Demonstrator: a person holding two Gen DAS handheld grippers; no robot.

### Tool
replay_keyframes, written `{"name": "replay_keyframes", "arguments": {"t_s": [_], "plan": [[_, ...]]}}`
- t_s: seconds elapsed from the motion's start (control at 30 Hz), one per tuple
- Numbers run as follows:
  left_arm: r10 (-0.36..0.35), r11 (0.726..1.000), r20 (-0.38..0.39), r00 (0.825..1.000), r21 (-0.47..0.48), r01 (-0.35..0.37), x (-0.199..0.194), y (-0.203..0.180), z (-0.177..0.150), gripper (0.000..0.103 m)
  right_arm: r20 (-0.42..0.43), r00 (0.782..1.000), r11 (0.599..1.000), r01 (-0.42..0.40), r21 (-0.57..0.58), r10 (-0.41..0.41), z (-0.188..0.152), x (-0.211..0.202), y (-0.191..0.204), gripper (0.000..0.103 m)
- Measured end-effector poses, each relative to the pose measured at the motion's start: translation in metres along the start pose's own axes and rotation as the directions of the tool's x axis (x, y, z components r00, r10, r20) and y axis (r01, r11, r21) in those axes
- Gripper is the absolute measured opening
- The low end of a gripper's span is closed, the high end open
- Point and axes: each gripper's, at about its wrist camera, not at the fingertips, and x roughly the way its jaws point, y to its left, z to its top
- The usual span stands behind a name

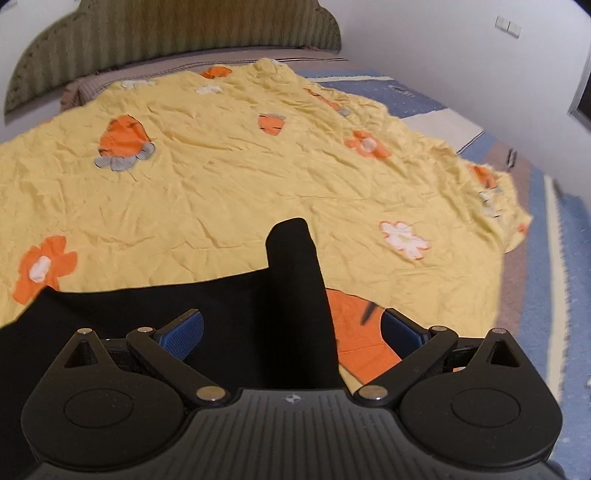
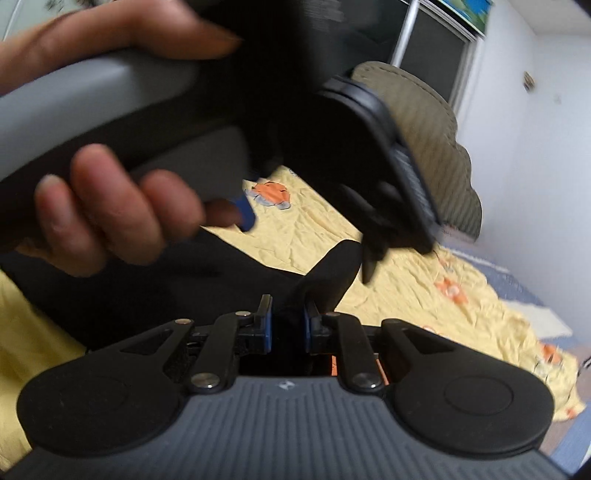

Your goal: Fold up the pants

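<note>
Black pants lie on a yellow flowered sheet. A strip of the pants rises between my left gripper's fingers. My left gripper is open, its blue pads wide apart on either side of the black cloth. My right gripper is shut on a raised fold of the black pants. The right wrist view also shows the other gripper's body and the hand that holds it, close in front.
The sheet covers a bed with a green striped headboard. A blue patterned blanket shows along the right side. White walls surround the bed. A dark cabinet stands past the headboard.
</note>
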Motion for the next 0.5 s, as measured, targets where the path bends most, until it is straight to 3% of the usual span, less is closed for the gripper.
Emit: {"name": "replay_keyframes", "arguments": {"t_s": [0.03,0.1,0.13,0.17,0.3,0.33,0.43,0.5], "plan": [[0.030,0.999,0.004,1.000,0.012,-0.030,0.002,-0.001,0.000,0.099,0.000,1.000,1.000,-0.001,-0.011,0.001,0.000,0.000,0.003,0.016],[0.061,0.997,0.003,0.998,0.037,-0.062,0.005,-0.003,0.000,0.045,0.005,1.000,1.000,-0.013,-0.017,0.013,0.002,0.001,0.005,0.016],[0.056,0.998,-0.037,0.998,0.039,-0.054,0.010,-0.003,0.000,0.016,0.010,1.000,1.000,-0.018,-0.016,0.018,0.002,0.000,0.005,0.016],[0.028,1.000,-0.071,0.997,0.008,-0.027,0.015,0.001,0.000,0.012,0.015,1.000,1.000,-0.021,-0.017,0.021,0.003,0.000,0.005,0.016],[-0.049,0.994,-0.072,0.996,-0.103,0.041,0.017,0.016,-0.002,0.007,0.015,1.000,1.000,-0.007,-0.009,0.007,0.001,0.003,0.003,0.016],[-0.054,0.993,-0.069,0.996,-0.113,0.046,0.016,0.017,-0.001,0.007,0.020,1.000,1.000,0.009,-0.001,-0.009,0.000,0.003,0.002,0.020],[-0.094,0.987,-0.052,0.994,-0.139,0.086,0.010,0.018,0.002,0.007,0.037,0.997,0.997,0.071,0.033,-0.072,-0.003,-0.001,-0.003,0.060],[-0.117,0.983,-0.040,0.992,-0.150,0.110,0.006,0.016,0.005,0.007,0.030,0.996,0.995,0.078,0.062,-0.080,-0.004,-0.001,-0.009,0.063]]}}
